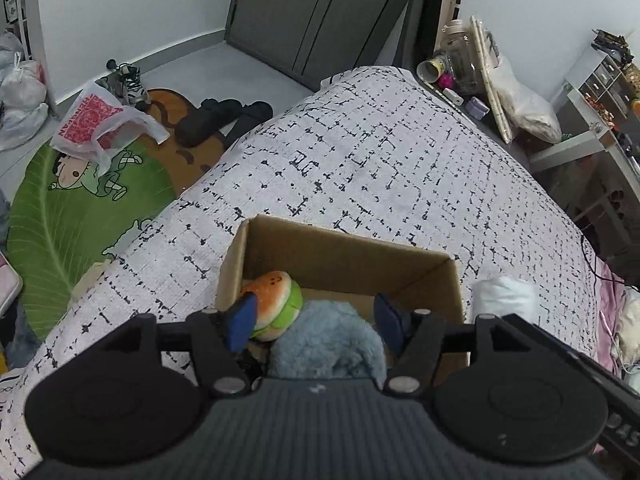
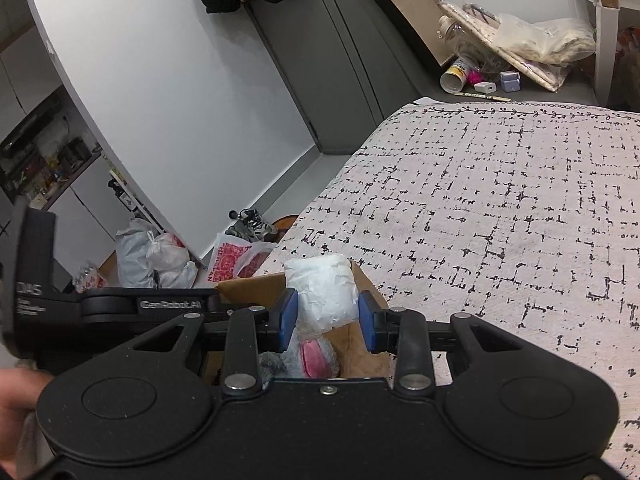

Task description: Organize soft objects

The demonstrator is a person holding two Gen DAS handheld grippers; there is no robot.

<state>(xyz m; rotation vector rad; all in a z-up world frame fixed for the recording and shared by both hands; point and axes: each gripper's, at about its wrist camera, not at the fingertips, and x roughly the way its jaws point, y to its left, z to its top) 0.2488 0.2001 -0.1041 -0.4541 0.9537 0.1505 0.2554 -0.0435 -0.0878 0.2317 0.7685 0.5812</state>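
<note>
On a patterned bed (image 1: 400,168), the left gripper (image 1: 316,318) hangs with jaws parted and grasping nothing over a cardboard box (image 1: 344,256), where a blue plush (image 1: 326,340) lies beside a burger toy (image 1: 276,304). The right gripper (image 2: 328,316) clasps a white bundle (image 2: 324,292) above the box's rim.

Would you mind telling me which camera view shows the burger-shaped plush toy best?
The left wrist view: the burger-shaped plush lies in the cardboard box beside a blue fluffy toy. The right wrist view does not show it; a white bundle blocks the box.
</note>
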